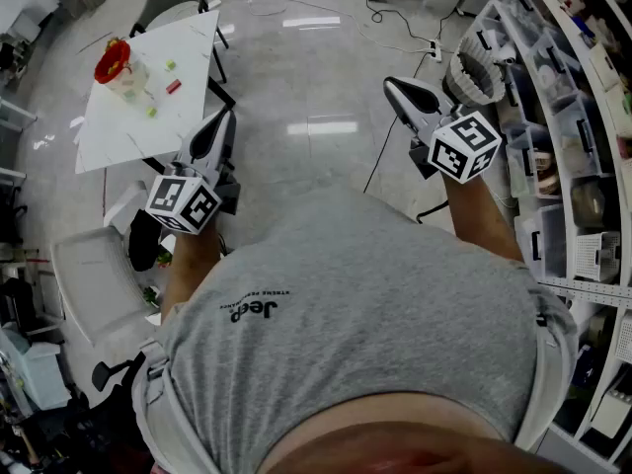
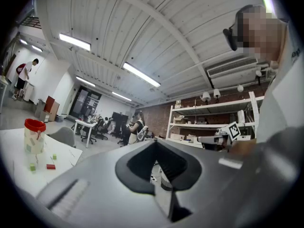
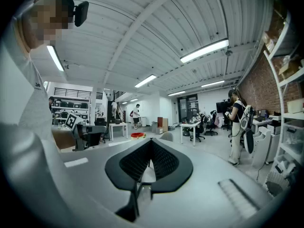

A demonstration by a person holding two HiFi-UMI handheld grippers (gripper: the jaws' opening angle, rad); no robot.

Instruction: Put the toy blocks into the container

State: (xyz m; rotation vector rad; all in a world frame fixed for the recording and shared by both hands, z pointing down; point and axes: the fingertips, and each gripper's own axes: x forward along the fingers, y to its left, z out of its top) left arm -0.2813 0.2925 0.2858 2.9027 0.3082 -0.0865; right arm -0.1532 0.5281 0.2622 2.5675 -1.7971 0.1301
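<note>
The room is a wide open workshop with a glossy grey floor (image 1: pixel 316 57). Storage shelves (image 1: pixel 553 117) run off to the right of the right fingers. The white counter (image 1: pixel 128 131) stands ahead and to the left of the left fingers, well apart from them (nothing is within reach from here). On it sits the red-topped container (image 1: pixel 117 65), with the toy blocks (image 1: pixel 170 64) scattered near it, some green and one red (image 1: pixel 174 86).

The left gripper (image 2: pixel 156 145) and right gripper (image 3: pixel 150 147) are both clenched on nothing, tips meeting and pointing level.

The blocks look tiny, light and rigid, probably smooth plastic. A pinch across two flat opposite faces should hold one. The counter top seems slick, so a nudged block may skate away.
</note>
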